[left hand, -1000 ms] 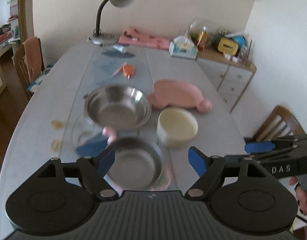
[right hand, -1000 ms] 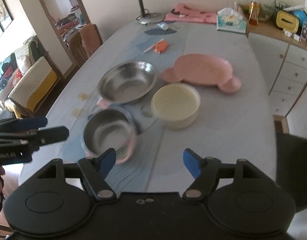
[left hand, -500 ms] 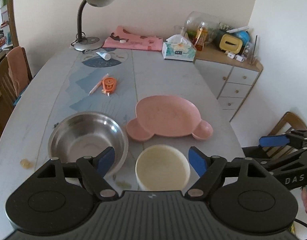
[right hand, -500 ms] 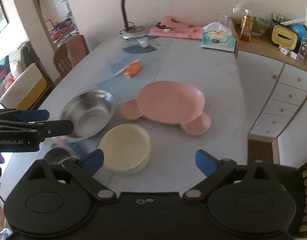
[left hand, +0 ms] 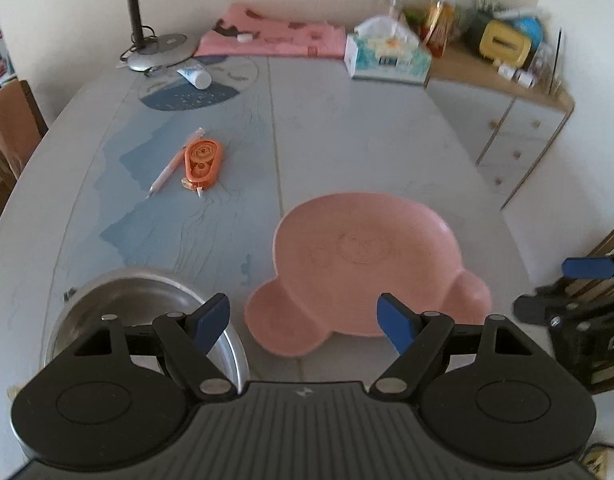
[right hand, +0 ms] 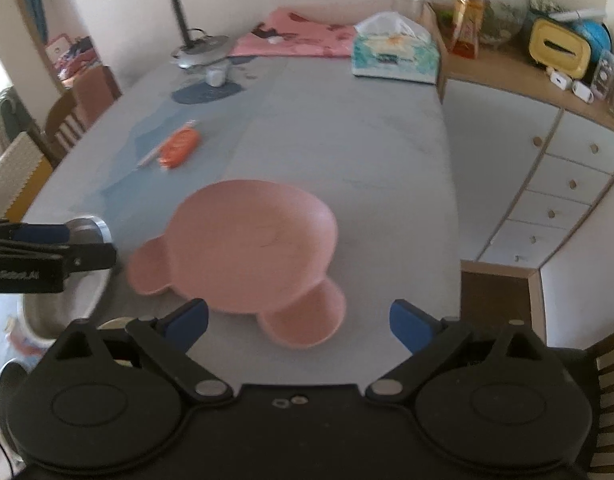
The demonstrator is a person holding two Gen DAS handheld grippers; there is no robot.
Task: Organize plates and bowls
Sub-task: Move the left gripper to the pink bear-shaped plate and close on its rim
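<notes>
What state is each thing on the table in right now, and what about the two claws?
Pink plate: flat on the table, nothing on it, not held.
Steel bowl: upright, looks empty, left of the plate.
Tissue box: a tissue sticking up.
Tube: lying on its side.
Pen: lying flat beside the orange tape dispenser.
Left claw: open, holding nothing.
Right claw: open, closing slightly, nothing between its jaws.

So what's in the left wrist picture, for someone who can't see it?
A pink bear-shaped plate lies on a grey table, framed by the open, empty left hand-held gripper. A steel bowl sits at lower left; an orange tape dispenser lies farther back.
</notes>
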